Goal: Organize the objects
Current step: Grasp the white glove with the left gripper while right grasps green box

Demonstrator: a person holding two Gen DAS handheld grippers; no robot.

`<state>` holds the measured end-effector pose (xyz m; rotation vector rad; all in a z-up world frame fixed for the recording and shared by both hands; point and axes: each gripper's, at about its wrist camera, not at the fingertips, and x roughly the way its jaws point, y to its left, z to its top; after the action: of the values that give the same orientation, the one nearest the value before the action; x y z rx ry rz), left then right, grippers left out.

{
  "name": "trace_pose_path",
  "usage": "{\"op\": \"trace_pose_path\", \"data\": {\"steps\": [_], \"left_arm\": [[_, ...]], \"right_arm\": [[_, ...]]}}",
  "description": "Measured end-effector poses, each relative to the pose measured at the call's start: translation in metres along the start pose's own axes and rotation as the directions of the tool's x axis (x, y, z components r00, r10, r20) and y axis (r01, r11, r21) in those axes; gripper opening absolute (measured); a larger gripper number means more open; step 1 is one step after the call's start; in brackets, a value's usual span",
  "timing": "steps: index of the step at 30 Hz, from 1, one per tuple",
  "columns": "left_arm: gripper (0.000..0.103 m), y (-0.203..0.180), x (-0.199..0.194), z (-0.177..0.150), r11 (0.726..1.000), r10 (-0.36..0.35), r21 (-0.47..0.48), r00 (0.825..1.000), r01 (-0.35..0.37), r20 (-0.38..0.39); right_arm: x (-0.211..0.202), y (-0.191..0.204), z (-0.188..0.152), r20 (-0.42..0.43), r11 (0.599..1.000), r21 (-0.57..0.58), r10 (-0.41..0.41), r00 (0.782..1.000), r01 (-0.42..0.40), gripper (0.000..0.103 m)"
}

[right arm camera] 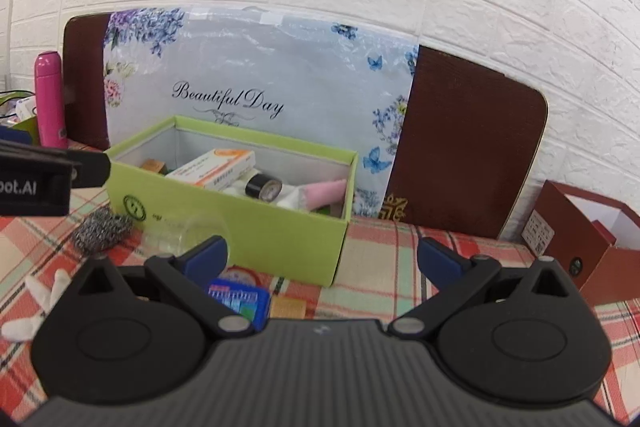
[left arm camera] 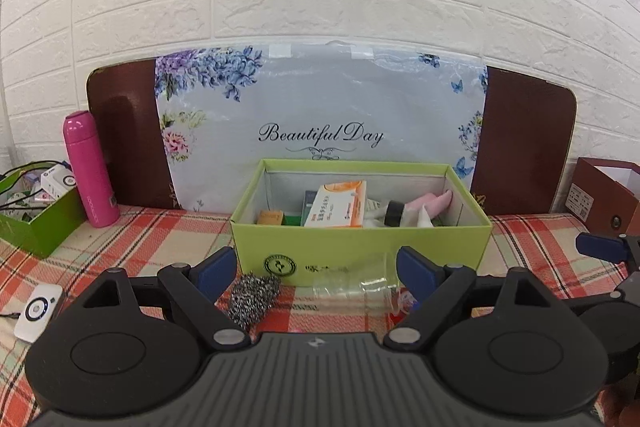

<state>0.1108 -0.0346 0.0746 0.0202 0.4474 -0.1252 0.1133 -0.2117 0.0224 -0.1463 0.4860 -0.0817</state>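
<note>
My left gripper (left arm camera: 316, 269) is open, low over the plaid tablecloth. Between its blue fingers lie a steel wool scrubber (left arm camera: 254, 293) and a clear plastic cup (left arm camera: 356, 283) on its side, both against the front of an open light-green box (left arm camera: 360, 247). In the box I see an orange-and-white carton (left arm camera: 338, 205), a black tape roll (left arm camera: 396, 213) and a pink item (left arm camera: 432, 203). My right gripper (right arm camera: 322, 257) is open at the box's right front corner (right arm camera: 336, 251). Beneath it lie a blue pack (right arm camera: 240, 301) and a small tan box (right arm camera: 288, 307).
A pink bottle (left arm camera: 90, 171) and a darker green box (left arm camera: 40, 227) full of items stand at the left. A white device (left arm camera: 38, 307) lies at the left front. A red-brown box (right arm camera: 592, 239) stands at the right. A floral board (left arm camera: 320, 107) leans on the brick wall behind.
</note>
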Motion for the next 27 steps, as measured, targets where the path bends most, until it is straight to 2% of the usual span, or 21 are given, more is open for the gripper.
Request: {"op": "trace_pose_path", "data": {"steps": [10, 13, 16, 18, 21, 24, 27], "left_arm": [[0.090, -0.004, -0.018, -0.034, 0.999, -0.021, -0.027, 0.997, 0.019, -0.071], [0.090, 0.000, -0.021, -0.045, 1.000, -0.022, -0.018, 0.996, 0.020, -0.091], [0.090, 0.010, -0.023, -0.059, 1.000, -0.013, 0.006, 0.994, 0.013, -0.110], [0.090, 0.019, -0.023, -0.072, 1.000, -0.014, 0.020, 0.992, 0.016, -0.123], [0.090, 0.034, -0.020, -0.088, 0.999, -0.022, 0.033, 0.985, 0.028, -0.173], [0.090, 0.047, -0.017, -0.094, 0.999, -0.023, 0.019, 0.981, 0.027, -0.191], [0.090, 0.056, -0.013, -0.093, 0.999, -0.036, 0.000, 0.982, 0.036, -0.183]], "right_arm": [[-0.014, 0.004, -0.035, -0.088, 1.000, 0.011, 0.005, 0.996, -0.004, 0.103], [-0.013, 0.004, -0.047, -0.119, 0.999, 0.036, 0.033, 0.992, -0.029, 0.103], [-0.015, 0.005, -0.061, -0.133, 0.994, 0.063, 0.092, 0.987, -0.085, 0.103], [-0.018, 0.009, -0.072, -0.124, 0.986, 0.060, 0.164, 0.979, -0.158, 0.103], [-0.020, 0.022, -0.087, -0.117, 0.959, 0.019, 0.282, 0.952, -0.281, 0.103], [-0.014, 0.038, -0.089, -0.127, 0.945, -0.029, 0.320, 0.939, -0.326, 0.099], [-0.006, 0.046, -0.086, -0.118, 0.942, -0.038, 0.327, 0.938, -0.334, 0.098]]}}
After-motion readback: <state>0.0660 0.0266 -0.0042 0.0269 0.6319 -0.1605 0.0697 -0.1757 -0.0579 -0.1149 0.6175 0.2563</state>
